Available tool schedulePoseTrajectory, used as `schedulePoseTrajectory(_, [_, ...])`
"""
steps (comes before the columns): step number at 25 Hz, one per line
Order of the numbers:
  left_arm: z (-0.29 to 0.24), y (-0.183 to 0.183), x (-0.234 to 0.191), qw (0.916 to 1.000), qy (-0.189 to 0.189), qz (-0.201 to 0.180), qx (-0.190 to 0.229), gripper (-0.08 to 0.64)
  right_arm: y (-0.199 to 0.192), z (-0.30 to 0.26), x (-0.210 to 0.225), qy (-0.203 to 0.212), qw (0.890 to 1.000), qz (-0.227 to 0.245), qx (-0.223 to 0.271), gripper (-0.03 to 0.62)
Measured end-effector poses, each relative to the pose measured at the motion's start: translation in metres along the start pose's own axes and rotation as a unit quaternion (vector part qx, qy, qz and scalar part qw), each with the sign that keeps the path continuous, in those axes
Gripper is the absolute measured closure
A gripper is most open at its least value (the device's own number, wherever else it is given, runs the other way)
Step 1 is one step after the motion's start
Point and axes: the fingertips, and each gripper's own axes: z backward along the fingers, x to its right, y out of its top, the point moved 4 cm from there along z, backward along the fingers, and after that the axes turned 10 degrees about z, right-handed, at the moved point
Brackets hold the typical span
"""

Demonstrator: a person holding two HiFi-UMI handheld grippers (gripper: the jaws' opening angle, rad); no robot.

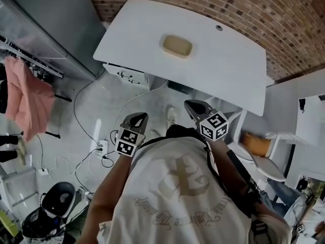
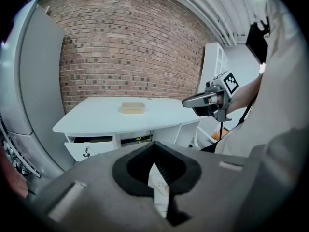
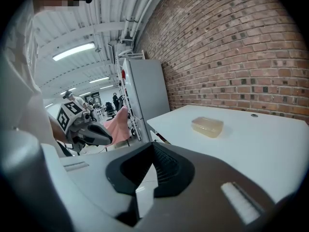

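Both grippers are held off the near edge of the white flat-topped desk (image 1: 231, 67), over the floor. Left gripper (image 1: 137, 117) and right gripper (image 1: 195, 105): fingers pressed together, nothing between them.

The pale yellow, translucent, rounded-rectangular block (image 1: 177, 46) lies alone on the desk, nearer the far edge and well apart from both grippers.

Judgement: spread the fingers first, then come in level across the block's short sides.

Count: one block, one desk, two grippers.

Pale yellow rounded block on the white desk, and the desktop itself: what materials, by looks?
Pale yellow rounded block: probably translucent plastic, or a soap or gel bar; it looks milky and see-through at the edges, with soft corners and a slight sheen. Which one is unclear. White desk: likely laminated or painted board; smooth, matte, even colour, thin flat edge.
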Motion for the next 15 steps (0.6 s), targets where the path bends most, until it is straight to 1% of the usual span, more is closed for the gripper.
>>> schedulePoseTrajectory(8, [-0.016,0.006,-0.004,0.9999,0.004,0.006,-0.01,0.558,-0.003,-0.011,0.016,0.014,1.0,-0.005,-0.005,0.584])
schedulePoseTrajectory(15, [-0.044,0.025,-0.001,0.9999,0.002,0.005,-0.015,0.558,-0.005,-0.014,0.052,0.017,1.0,-0.001,-0.015,0.584])
